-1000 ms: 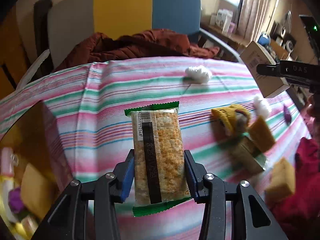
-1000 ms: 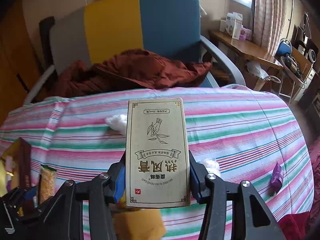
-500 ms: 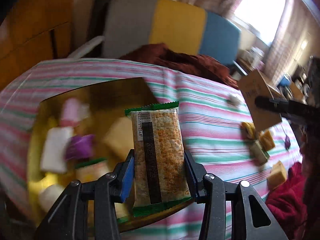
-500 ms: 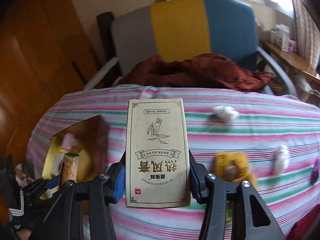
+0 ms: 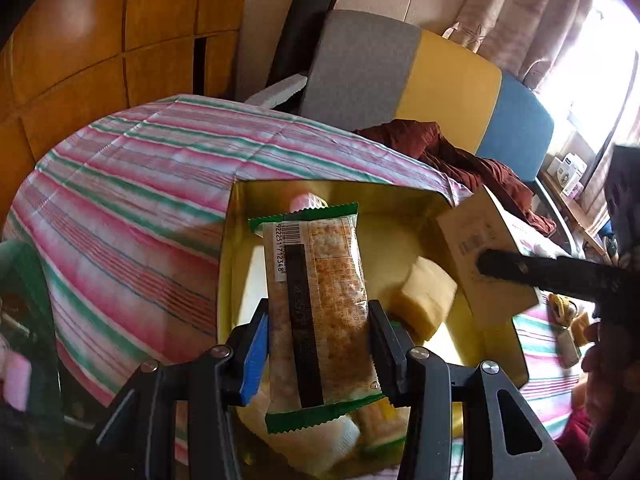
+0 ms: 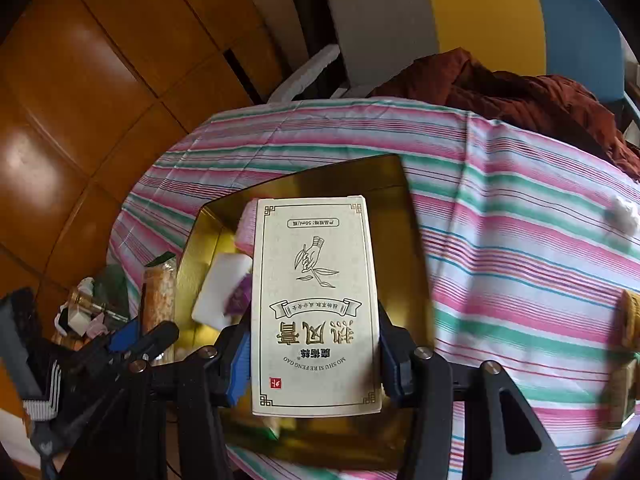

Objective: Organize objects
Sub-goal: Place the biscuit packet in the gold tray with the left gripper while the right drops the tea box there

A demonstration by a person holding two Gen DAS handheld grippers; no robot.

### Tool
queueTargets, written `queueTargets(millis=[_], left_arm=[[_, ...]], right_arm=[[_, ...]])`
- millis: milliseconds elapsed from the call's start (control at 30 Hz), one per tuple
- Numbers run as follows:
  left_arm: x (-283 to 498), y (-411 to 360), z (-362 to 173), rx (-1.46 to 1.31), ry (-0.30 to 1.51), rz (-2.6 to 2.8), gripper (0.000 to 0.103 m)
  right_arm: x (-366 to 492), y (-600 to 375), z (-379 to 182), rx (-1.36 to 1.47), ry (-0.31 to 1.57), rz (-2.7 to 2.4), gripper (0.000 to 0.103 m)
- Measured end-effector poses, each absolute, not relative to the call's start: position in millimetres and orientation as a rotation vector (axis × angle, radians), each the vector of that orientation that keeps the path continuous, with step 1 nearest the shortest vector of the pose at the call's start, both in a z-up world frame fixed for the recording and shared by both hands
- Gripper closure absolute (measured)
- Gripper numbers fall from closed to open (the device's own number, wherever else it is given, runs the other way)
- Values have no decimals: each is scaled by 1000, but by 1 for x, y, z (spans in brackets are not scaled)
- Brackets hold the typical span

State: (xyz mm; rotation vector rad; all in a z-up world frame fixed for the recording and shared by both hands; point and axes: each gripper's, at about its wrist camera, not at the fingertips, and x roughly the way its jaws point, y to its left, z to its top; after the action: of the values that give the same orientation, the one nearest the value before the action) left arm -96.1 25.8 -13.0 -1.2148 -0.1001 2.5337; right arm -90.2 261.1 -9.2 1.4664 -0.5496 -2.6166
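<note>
In the left wrist view, my left gripper (image 5: 318, 344) clamped a green-edged clear-wrapped rice cracker packet (image 5: 316, 304) over the gold rectangular tray (image 5: 400, 200), beside a yellow sponge block (image 5: 424, 298). In the right wrist view, my right gripper (image 6: 316, 356) clamped a cream cardboard ointment box (image 6: 316, 308) at frame centre; only there did a white cotton wad (image 6: 622, 212) show at right on the pink-and-green striped tablecloth (image 6: 520, 240), with the grey, yellow and blue chair (image 6: 480, 12) above.

You are in a home, a lived-in room: a table under a striped cloth (image 6: 520, 240), a grey, yellow and blue armchair (image 5: 400, 72) with a brown garment (image 6: 520, 92) thrown over it, wood panelling (image 5: 100, 40), and curtains (image 5: 532, 20) at a bright window.
</note>
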Motion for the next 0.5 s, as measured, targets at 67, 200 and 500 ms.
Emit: queueTargets(millis=[67, 200, 500], left_arm=[[-107, 25, -15, -1211, -85, 2534, 55], [-119, 20, -16, -1184, -108, 2599, 24], [-89, 7, -25, -1207, -175, 2632, 24]], right_arm=[[-103, 254, -9, 1482, -595, -2625, 50], [-130, 249, -11, 1467, -760, -2609, 27], [-108, 245, -25, 1528, -686, -2584, 22]])
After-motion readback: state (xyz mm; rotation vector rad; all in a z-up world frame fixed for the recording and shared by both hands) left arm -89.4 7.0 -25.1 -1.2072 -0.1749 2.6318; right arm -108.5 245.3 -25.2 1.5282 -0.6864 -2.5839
